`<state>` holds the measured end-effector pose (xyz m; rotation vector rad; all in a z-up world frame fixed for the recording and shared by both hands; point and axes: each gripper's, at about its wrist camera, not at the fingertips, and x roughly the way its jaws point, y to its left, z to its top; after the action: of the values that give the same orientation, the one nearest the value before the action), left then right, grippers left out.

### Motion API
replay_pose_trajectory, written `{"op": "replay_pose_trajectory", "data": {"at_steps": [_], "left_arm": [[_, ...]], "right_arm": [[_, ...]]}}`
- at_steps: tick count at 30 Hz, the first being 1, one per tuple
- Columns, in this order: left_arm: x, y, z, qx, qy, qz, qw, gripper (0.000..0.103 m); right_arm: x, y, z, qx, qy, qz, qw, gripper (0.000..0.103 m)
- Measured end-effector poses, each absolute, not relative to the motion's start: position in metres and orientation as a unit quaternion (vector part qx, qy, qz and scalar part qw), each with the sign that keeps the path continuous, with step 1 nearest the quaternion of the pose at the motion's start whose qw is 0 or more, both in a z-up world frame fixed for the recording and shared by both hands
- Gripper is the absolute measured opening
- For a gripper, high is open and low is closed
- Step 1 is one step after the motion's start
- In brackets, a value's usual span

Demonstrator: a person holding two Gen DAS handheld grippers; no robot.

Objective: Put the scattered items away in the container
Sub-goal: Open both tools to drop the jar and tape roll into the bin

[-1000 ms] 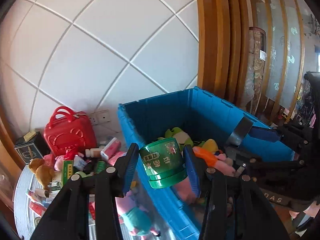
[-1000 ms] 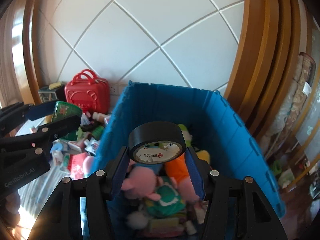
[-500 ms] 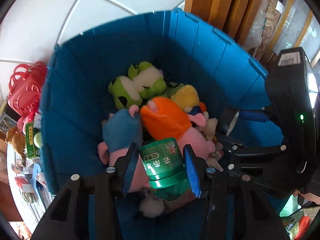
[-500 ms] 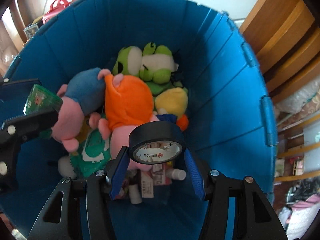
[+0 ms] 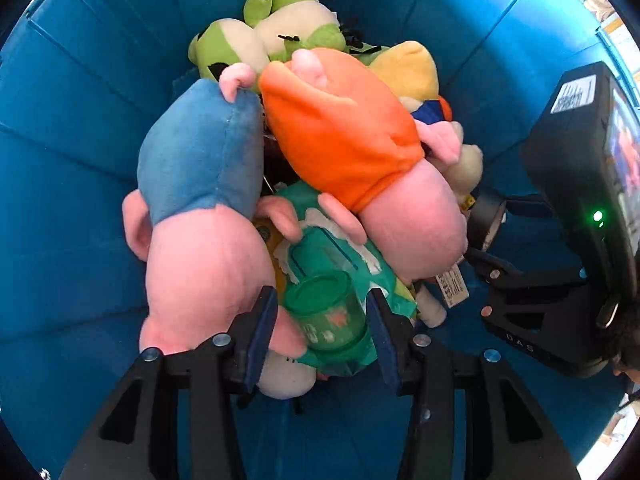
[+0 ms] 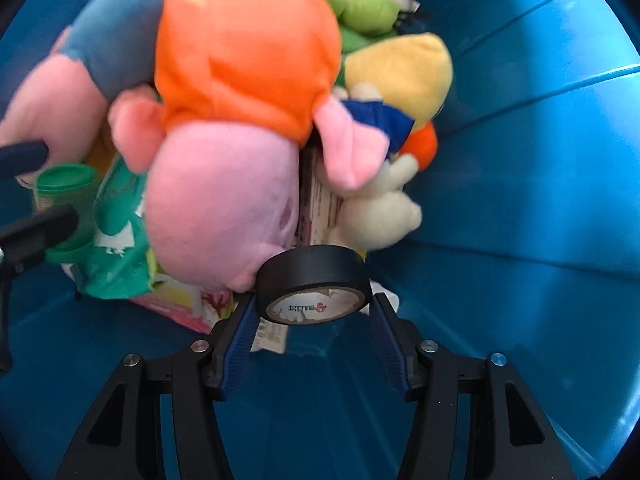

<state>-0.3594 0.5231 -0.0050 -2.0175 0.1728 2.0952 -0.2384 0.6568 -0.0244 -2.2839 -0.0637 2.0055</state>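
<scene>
Blue ribbed plastic container [image 5: 80,160] fills both views. Your left tool [image 5: 320,322] is part-open, pads clamped on a smooth green tub [image 5: 328,312], axis upright, directly over the soft plush pile [image 5: 340,136] and crinkly green pouch [image 5: 340,256]. Your right tool [image 6: 314,316] pinches a glossy black tape roll [image 6: 312,280] flat, above bare floor nearer the container's right wall.
</scene>
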Motion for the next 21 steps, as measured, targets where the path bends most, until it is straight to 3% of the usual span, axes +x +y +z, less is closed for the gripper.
{"op": "replay_pose_trajectory", "data": {"at_steps": [2, 8, 19, 21], "left_arm": [[-0.359, 0.523, -0.006, -0.689, 0.057, 0.714, 0.112, 0.045], [-0.351, 0.527, 0.003, -0.682, 0.064, 0.719, 0.118, 0.062], [-0.323, 0.503, 0.07, -0.626, 0.046, 0.768, 0.128, 0.066], [-0.314, 0.495, 0.086, -0.606, 0.044, 0.783, 0.134, 0.066]], "right_arm": [[-0.237, 0.657, -0.029, -0.753, -0.018, 0.656, 0.049, 0.056], [-0.233, 0.654, -0.029, -0.757, -0.013, 0.652, 0.044, 0.061], [-0.212, 0.645, 0.033, -0.715, -0.01, 0.697, 0.054, 0.1], [-0.202, 0.641, 0.05, -0.7, -0.009, 0.713, 0.053, 0.101]]}}
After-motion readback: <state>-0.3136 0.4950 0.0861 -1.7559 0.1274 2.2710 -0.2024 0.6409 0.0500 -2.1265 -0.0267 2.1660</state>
